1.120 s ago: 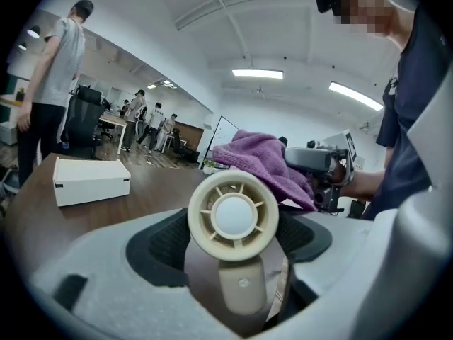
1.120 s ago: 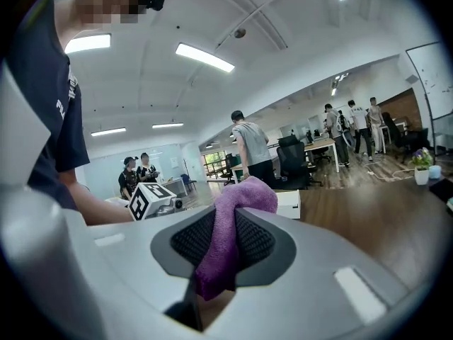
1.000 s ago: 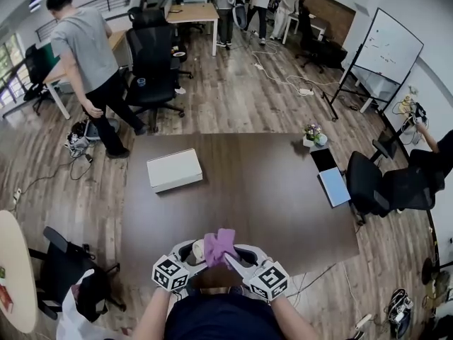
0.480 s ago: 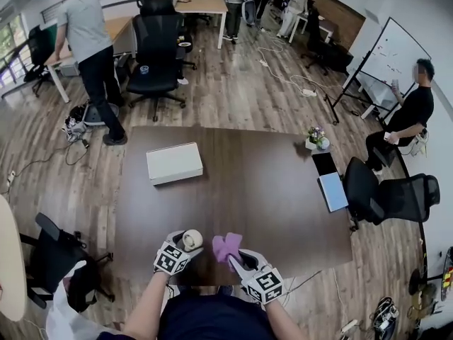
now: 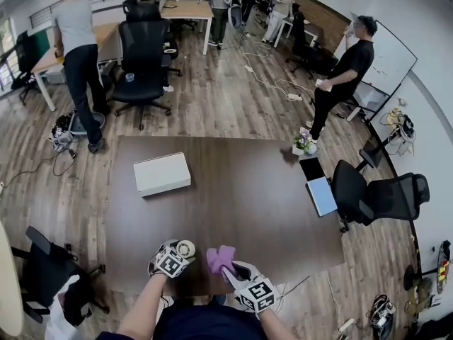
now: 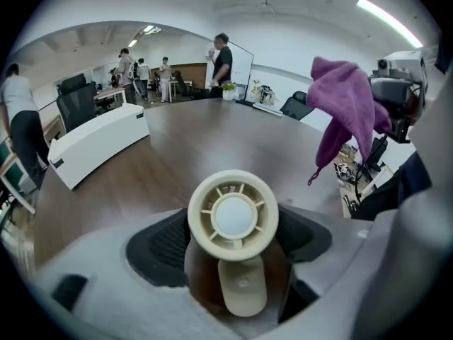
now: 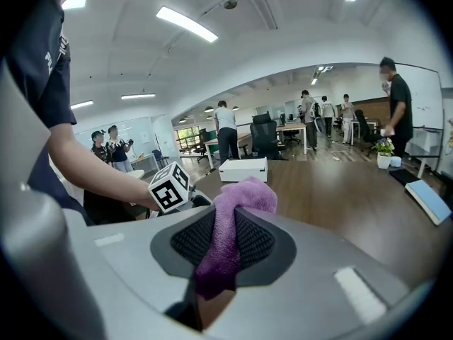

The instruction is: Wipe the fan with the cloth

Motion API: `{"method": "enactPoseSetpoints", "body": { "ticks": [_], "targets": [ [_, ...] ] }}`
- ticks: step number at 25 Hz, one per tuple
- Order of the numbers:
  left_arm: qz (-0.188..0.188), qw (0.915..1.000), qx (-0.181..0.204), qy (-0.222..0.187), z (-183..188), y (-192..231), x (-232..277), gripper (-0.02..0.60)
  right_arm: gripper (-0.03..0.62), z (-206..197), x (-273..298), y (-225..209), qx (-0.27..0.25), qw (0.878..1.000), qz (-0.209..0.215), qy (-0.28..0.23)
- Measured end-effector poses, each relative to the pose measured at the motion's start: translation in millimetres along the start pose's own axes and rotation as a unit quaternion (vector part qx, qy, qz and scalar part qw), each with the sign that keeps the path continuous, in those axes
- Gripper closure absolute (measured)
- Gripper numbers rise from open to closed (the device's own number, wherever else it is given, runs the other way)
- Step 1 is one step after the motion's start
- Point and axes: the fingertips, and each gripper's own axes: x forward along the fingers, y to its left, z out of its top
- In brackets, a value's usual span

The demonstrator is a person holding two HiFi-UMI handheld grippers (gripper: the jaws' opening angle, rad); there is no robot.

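Note:
A small cream hand fan (image 6: 232, 218) with a round grille sits between the jaws of my left gripper (image 5: 178, 252), which is shut on its handle; the fan's head (image 5: 185, 248) faces away over the near table edge. My right gripper (image 5: 228, 263) is shut on a purple cloth (image 7: 228, 234), which bunches up above the jaws. From the left gripper view the cloth (image 6: 345, 103) hangs at the upper right, apart from the fan. In the head view the cloth (image 5: 220, 258) lies just right of the fan.
The brown table (image 5: 233, 190) carries a white box (image 5: 162, 173) at the far left, a small plant pot (image 5: 304, 144) and a dark notebook with a blue one (image 5: 322, 195) at the right edge. Office chairs (image 5: 375, 197) and standing people (image 5: 78, 41) surround it.
Both grippers have sunk toward the near table edge and drifted apart; the fan and the cloth, close together a second ago, now sit side by side with a gap.

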Motion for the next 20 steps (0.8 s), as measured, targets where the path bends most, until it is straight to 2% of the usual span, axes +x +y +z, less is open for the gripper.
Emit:
{"method": "enactPoseSetpoints", "body": {
  "ticks": [5,10,17,20],
  "targets": [
    [0.005,0.9984,0.023,0.052,-14,-2,16,0.207,0.503,-4,-6,0,0.01,1.0,-0.011,-0.002],
    [0.021,0.9919,0.06,0.11,-27,-4,30,0.207,0.503,-9,-8,-1,0.018,1.0,-0.018,0.0],
    [0.034,0.9898,0.074,0.117,-25,-5,37,0.207,0.503,-14,-15,-6,0.028,0.999,-0.027,-0.002],
    [0.033,0.9908,0.076,0.107,-20,-10,37,0.198,0.503,-15,-18,-7,0.03,0.999,-0.027,-0.003]
  ]
}}
